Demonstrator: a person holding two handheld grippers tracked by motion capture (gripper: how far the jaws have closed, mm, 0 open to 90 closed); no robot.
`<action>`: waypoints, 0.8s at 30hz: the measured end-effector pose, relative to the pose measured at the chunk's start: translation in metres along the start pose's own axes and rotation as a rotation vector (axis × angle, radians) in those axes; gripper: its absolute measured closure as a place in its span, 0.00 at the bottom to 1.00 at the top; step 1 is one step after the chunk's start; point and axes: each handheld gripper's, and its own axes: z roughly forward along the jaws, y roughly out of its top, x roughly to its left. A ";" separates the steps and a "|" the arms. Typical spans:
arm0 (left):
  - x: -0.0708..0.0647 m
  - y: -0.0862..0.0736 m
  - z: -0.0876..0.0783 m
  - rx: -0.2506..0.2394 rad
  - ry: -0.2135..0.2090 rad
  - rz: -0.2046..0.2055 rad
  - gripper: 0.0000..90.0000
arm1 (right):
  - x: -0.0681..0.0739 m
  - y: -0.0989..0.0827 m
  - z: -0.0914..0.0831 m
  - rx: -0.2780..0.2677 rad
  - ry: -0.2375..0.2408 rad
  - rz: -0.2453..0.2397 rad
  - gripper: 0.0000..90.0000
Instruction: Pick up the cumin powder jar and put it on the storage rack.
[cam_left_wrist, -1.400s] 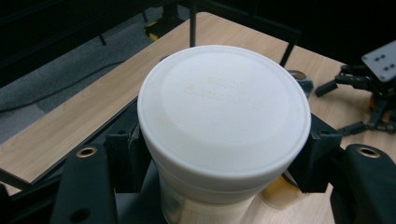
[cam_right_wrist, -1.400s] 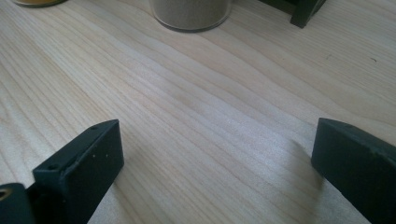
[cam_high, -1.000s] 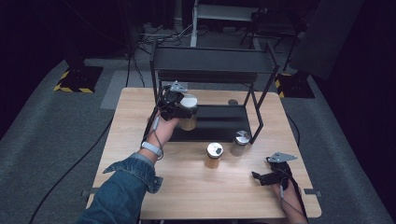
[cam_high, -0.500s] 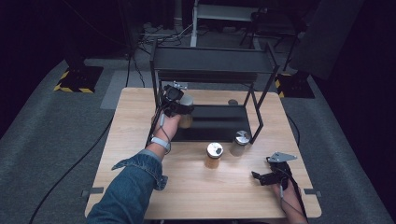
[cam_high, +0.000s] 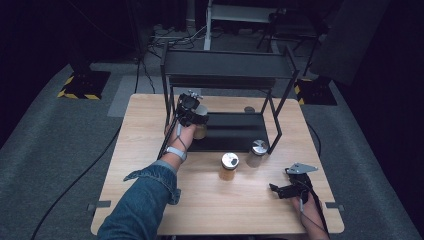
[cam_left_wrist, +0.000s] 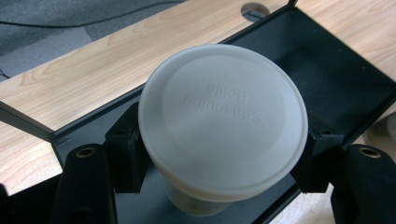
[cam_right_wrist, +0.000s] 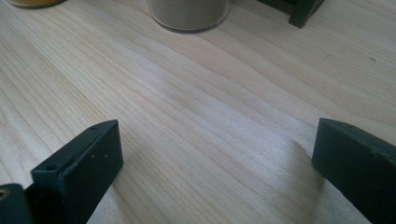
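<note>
Pale wood runs bare under my right gripper, whose jaws stand wide apart over the table near its front right corner, nothing between them. My left gripper is clamped on the white-lidded jar, pads pressing both sides below the lid. I hold it over the left end of the black rack's bottom shelf, just inside the shelf's rim and close to the left post. The shelf to the right lies open. Two more jars stand on the wood by the rack's front edge, well apart from both grippers.
</note>
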 end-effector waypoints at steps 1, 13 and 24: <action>0.000 0.001 0.003 0.013 0.007 0.000 0.36 | 0.000 0.000 0.000 0.000 0.000 0.000 0.02; 0.003 0.002 0.012 0.037 -0.003 -0.014 0.36 | 0.000 0.000 0.000 0.000 -0.001 0.000 0.02; -0.003 -0.002 0.002 -0.016 0.030 -0.028 0.15 | 0.001 0.000 0.000 0.000 -0.003 0.002 0.02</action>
